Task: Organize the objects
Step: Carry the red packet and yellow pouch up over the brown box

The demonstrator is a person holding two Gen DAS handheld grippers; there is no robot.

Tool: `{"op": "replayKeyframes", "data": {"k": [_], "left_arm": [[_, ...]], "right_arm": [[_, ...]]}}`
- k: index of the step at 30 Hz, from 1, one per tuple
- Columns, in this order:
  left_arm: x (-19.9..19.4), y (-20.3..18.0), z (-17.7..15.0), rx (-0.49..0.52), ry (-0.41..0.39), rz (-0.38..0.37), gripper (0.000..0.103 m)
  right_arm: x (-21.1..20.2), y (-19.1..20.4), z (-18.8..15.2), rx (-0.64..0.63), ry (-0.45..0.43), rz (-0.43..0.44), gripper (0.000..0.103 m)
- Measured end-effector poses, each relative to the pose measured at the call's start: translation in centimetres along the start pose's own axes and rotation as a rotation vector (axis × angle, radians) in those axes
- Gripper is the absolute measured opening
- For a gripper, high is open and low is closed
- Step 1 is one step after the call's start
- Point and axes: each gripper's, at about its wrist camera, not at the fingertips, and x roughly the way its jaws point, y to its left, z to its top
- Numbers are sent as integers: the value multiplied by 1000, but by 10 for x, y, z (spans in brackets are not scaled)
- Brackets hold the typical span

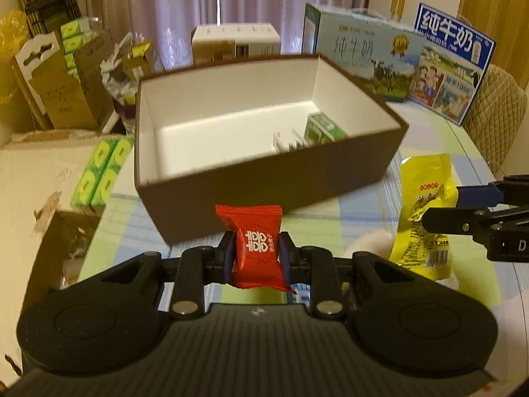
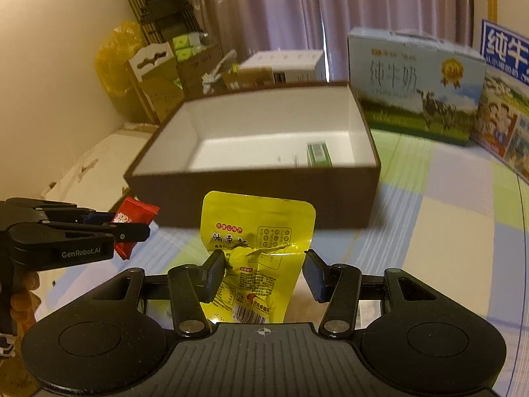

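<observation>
Left gripper (image 1: 256, 251) is clamped tight on a red candy packet (image 1: 256, 248), blue pads pressing both its sides, packet lifted off the table (image 2: 429, 218) in front of the brown box (image 1: 347, 178). Right gripper (image 2: 264, 264) has its jaws partly apart with a yellow snack pouch (image 2: 258, 231) between them; the left pad pinches the crumpled middle, whether the right pad touches is unclear, pouch appears held up off the checked cloth. Brown box is open, white inside, sits mid-table; a small green carton (image 1: 325, 129) lies in its far right corner, blurred small items beside it. Two milk cartons (image 2: 413, 82) stand past the box near the far right edge. Green tissue packs (image 1: 102, 172) sit off the table's left edge.
</observation>
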Motion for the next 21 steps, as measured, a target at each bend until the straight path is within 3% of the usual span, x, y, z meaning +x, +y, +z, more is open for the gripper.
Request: {"op": "replayKeyframes", "data": {"k": [12,21], "left_arm": [[3,10,56,14,-101,40,23],[20,21,90,6,-126,63,23]], "right_arm": [[16,5,69,-27,-95,48,48],[39,9,106,-47,-121,63,48]]}}
